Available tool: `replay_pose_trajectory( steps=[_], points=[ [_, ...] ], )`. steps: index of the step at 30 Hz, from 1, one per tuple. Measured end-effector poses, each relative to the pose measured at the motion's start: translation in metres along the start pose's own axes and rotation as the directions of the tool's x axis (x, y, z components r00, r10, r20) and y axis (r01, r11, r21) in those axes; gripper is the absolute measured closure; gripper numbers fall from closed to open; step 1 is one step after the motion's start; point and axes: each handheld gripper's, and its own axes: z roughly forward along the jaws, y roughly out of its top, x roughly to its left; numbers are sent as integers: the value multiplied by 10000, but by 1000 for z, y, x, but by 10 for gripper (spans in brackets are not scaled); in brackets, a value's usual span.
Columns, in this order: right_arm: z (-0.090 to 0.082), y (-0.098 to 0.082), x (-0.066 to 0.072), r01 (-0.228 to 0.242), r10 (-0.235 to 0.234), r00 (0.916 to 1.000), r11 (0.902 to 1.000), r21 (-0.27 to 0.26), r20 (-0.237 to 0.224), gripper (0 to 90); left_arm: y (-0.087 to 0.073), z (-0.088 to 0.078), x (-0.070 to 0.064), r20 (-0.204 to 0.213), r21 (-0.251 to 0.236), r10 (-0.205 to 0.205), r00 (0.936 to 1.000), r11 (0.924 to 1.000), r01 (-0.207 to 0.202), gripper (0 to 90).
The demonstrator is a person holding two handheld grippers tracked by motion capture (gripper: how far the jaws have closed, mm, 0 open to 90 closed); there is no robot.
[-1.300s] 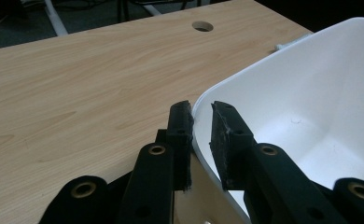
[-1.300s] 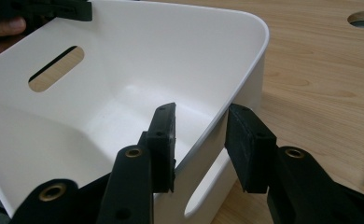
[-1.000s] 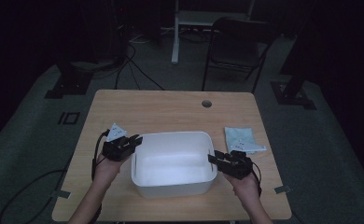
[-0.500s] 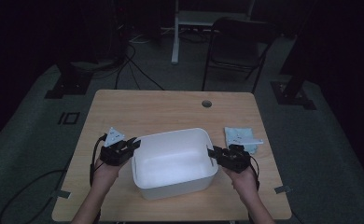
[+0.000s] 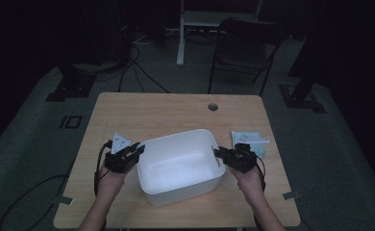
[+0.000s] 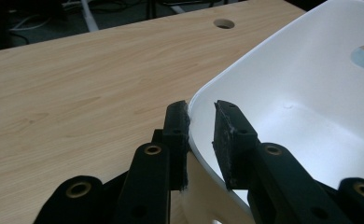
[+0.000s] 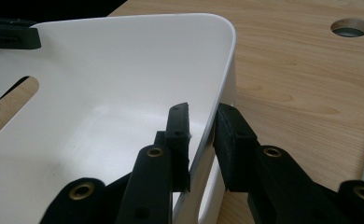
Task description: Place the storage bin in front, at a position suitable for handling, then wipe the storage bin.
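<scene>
A white plastic tub (image 5: 176, 137) stands on the wooden table (image 5: 166, 113), turned slightly askew. My left gripper (image 5: 138, 148) straddles its left rim. In the left gripper view the tub (image 6: 301, 84) has its wall between the two pads, and my left gripper (image 6: 201, 109) is shut on it. My right gripper (image 5: 219, 154) straddles the right rim. In the right gripper view the jaws have just been closing, and my right gripper (image 7: 203, 112) pinches the wall of the tub (image 7: 101, 70). The tub is empty inside.
A pale blue-and-white packet (image 5: 249, 140) lies on the table right of the tub. A round cable hole (image 5: 213, 107) sits near the far edge. A folding chair (image 5: 245, 48) and cables stand on the dark floor beyond.
The tub has turned a little: its right end moved away from the person, its left end nearer. The right gripper moved in onto the rim and its jaws narrowed.
</scene>
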Motion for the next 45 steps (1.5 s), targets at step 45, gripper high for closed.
replay_pose_trajectory(
  steps=[45],
  points=[
    [-15, 6, 20, 570, -586, 9978, 9973, -467, -325, 569, -9, 4, 10, 207, -154, -331, 9992, 9993, 334, 781]
  ],
)
